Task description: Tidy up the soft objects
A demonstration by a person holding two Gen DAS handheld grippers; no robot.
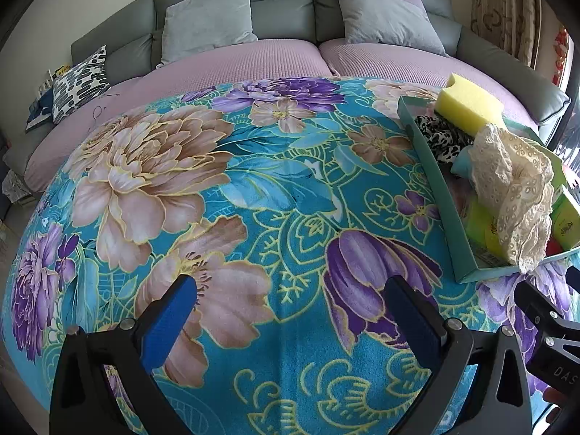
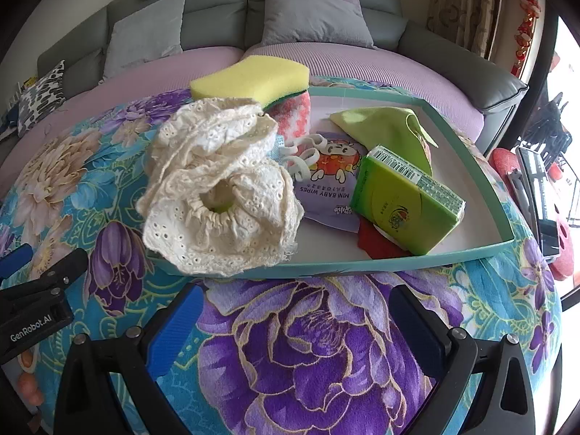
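Note:
A teal-rimmed tray [image 2: 471, 250] lies on a floral blanket [image 2: 319, 344]. It holds a yellow sponge [image 2: 250, 76], cream lace cloth [image 2: 221, 195] draped over the near-left rim, a green tissue pack [image 2: 406, 199], a baby wipes pack [image 2: 326, 188], a green cloth [image 2: 384, 127] and a pink knit piece [image 2: 293, 116]. My right gripper [image 2: 293, 311] is open and empty just in front of the tray. My left gripper [image 1: 290, 308] is open and empty over the blanket [image 1: 217, 199], left of the tray [image 1: 453, 217], sponge [image 1: 467, 103] and lace [image 1: 514, 188].
A grey sofa [image 1: 282, 7] with lilac seat covers and grey cushions [image 1: 206, 21] stands behind. A patterned pillow [image 1: 79, 83] lies at far left. A black-and-white cloth [image 1: 442, 137] sits in the tray. Curtains [image 2: 467, 11] hang at the right.

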